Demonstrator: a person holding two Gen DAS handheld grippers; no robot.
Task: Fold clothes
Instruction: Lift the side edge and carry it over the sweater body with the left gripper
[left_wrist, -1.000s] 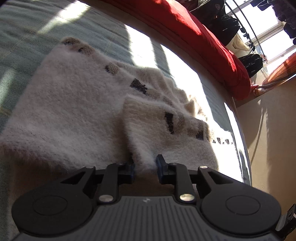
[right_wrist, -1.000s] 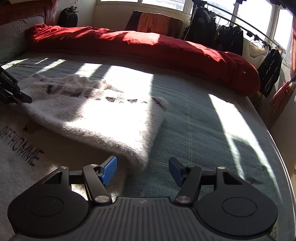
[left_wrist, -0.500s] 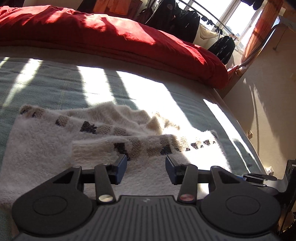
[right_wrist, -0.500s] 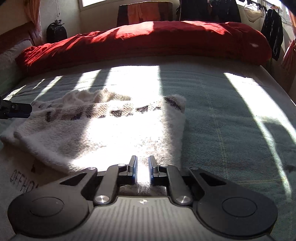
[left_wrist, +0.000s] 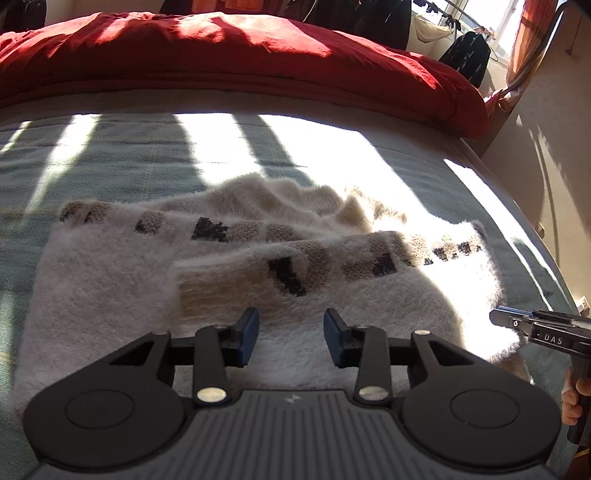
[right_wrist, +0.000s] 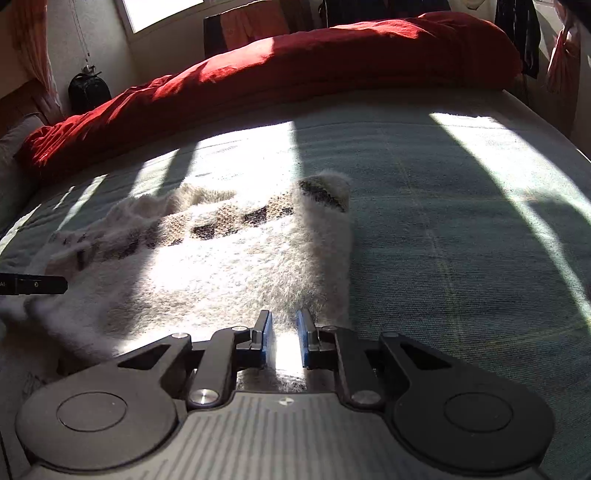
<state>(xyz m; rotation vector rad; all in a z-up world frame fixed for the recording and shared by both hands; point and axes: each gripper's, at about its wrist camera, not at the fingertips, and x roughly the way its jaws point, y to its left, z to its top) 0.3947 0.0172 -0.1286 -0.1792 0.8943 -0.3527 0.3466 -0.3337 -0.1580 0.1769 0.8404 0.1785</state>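
Observation:
A fluffy cream sweater (left_wrist: 110, 288) with a band of brown and black squares lies partly folded on the bed; one sleeve is laid across its body. My left gripper (left_wrist: 290, 338) hovers open over the near hem with nothing between its fingers. My right gripper (right_wrist: 285, 339) is shut on the sweater (right_wrist: 221, 266) at its near right edge, with fuzzy fabric pinched between the blue pads. In the left wrist view the right gripper (left_wrist: 498, 318) shows at the sweater's right corner, a hand under it. The left gripper's tip (right_wrist: 62, 285) pokes in at the right wrist view's left edge.
The bed has a teal woven cover (left_wrist: 110, 155) striped with sunlight and shadow. A rolled red duvet (left_wrist: 258, 59) runs along the far side. Dark clothes (left_wrist: 465, 55) hang on a rack by the window. The bed's right edge (left_wrist: 546, 258) drops to a beige floor.
My left gripper let go of the folded sleeve, opened and drew back to the hem. My right gripper went from open to shut on the sweater's edge and stays there.

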